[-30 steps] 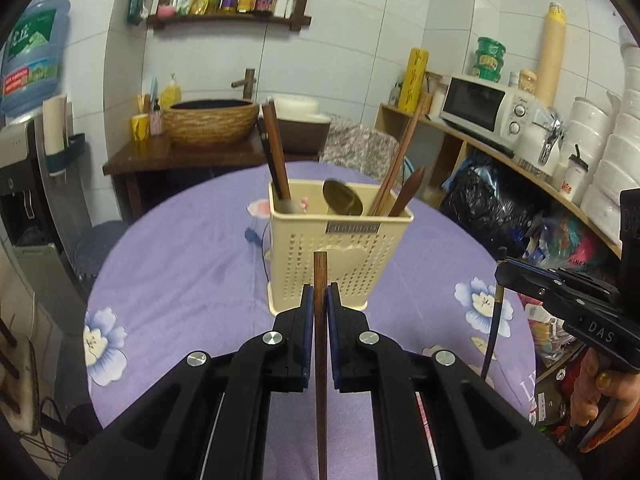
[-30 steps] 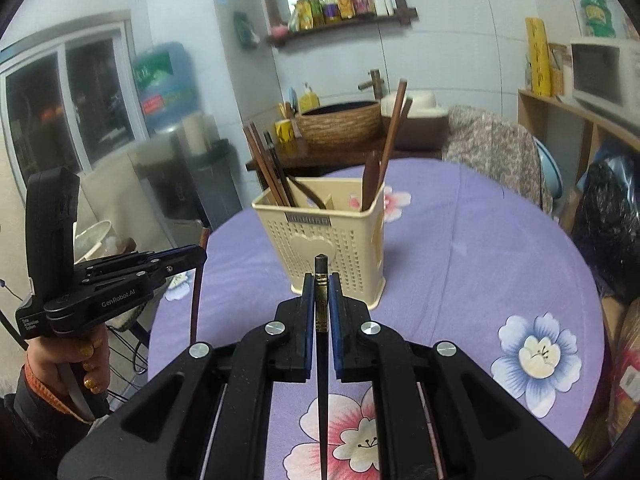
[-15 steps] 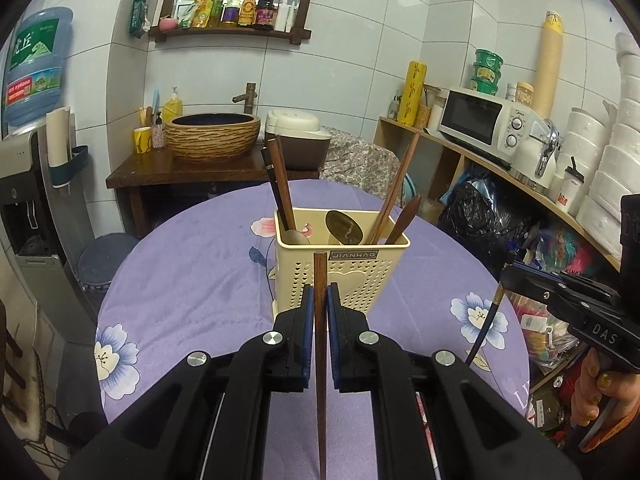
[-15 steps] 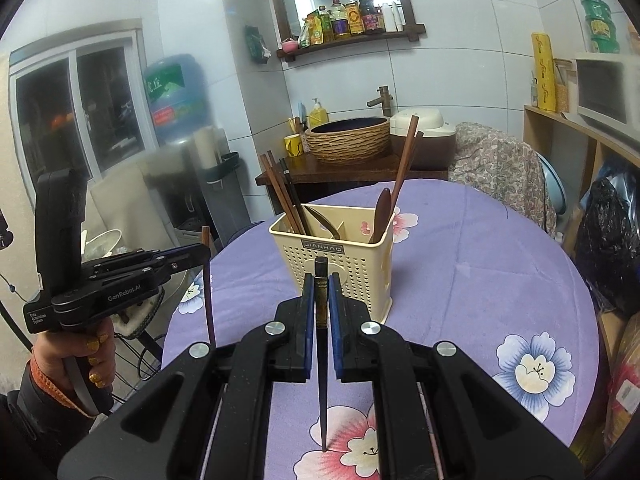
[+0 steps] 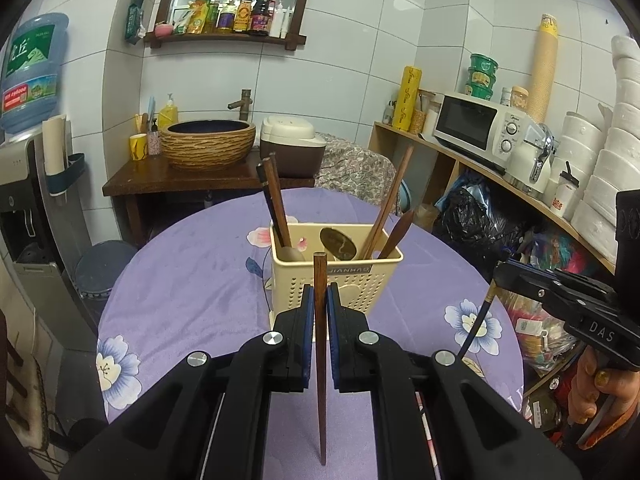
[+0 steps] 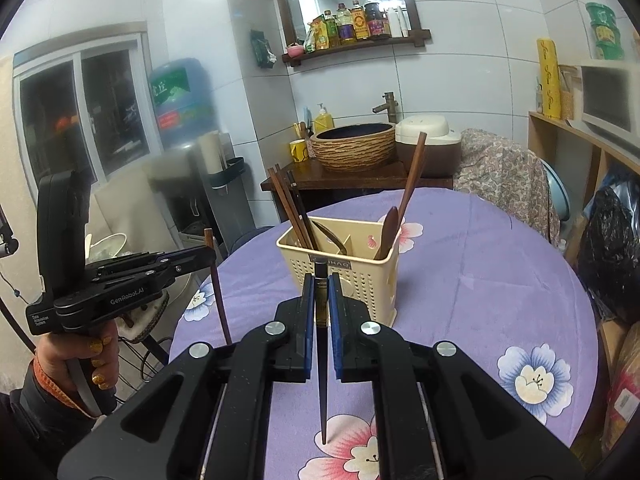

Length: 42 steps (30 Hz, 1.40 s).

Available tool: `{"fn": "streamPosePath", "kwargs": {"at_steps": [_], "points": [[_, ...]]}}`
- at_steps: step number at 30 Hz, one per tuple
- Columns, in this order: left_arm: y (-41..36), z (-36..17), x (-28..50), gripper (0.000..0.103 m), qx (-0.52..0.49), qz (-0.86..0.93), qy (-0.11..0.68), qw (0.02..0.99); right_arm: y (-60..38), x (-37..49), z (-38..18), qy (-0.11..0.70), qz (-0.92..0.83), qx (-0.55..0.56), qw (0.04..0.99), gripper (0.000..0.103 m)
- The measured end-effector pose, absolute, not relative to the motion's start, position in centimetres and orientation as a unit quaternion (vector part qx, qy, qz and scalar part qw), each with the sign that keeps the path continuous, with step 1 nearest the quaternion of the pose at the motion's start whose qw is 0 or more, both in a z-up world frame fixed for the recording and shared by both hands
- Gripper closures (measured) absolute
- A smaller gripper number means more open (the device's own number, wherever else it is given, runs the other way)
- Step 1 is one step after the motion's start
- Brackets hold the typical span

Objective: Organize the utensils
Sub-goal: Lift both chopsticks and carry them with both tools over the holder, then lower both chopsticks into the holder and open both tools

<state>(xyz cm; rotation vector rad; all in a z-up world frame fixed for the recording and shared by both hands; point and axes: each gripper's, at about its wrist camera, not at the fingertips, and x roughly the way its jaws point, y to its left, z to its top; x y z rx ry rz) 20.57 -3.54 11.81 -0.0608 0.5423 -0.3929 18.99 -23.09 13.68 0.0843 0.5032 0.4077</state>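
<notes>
2 chopsticks are held at once, 1 in each hand-held gripper. Nearest the left wrist camera, the left hand-held gripper (image 5: 319, 300) is clamped on a brown chopstick (image 5: 320, 360) that stands roughly upright between the pads, its blunt end up and its thin tip pointing down toward the camera. The right hand-held gripper (image 6: 319, 296) is clamped the same way on a darker chopstick (image 6: 321, 368), blunt end up with a banded section at the grip, tip hanging over the purple flowered cloth of the table (image 6: 480, 280).

Just beyond both grippers stands the cream perforated utensil holder (image 5: 340, 280), upright on the table. Its left compartment already holds a few dark chopsticks (image 5: 274, 200); a metal spoon (image 5: 338, 242) leans in the middle, and a long chopstick (image 5: 390, 204) with a wooden spoon handle (image 5: 396, 232) lean at the right. Farther back are a woven basin (image 5: 208, 144), a rice cooker (image 5: 290, 144) and a microwave (image 5: 474, 124).

The step in hand looks like carrying the 2 chopsticks to the holder; neither is over its opening yet. The next move likely calls for lifting each tip above the rim, lining it up with the chopstick compartment at the left, and lowering it tip-first before letting go. The leaning sticks already inside could deflect an incoming tip, and going in 1 at a time would keep the grippers from crowding each other.
</notes>
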Motion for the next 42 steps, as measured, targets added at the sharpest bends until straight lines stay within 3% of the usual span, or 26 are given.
{"fn": "streamPosePath", "kwargs": {"at_steps": [17,31,42], "points": [[-4.2,26.9,25.0,0.095,-0.047,-0.169,0.147,0.974,-23.0,25.1,28.4,0.119,0.139,0.036,0.982,0.095],[-5.8,17.3,28.7,0.095,-0.027,-0.147,0.222,0.964,-21.3,28.4,18.8,0.174,0.116,0.018,0.978,0.095],[-5.8,13.4,29.3,0.095,-0.015,-0.143,0.247,0.958,-21.6,29.0,15.8,0.201,0.107,0.022,0.974,0.095]]}}
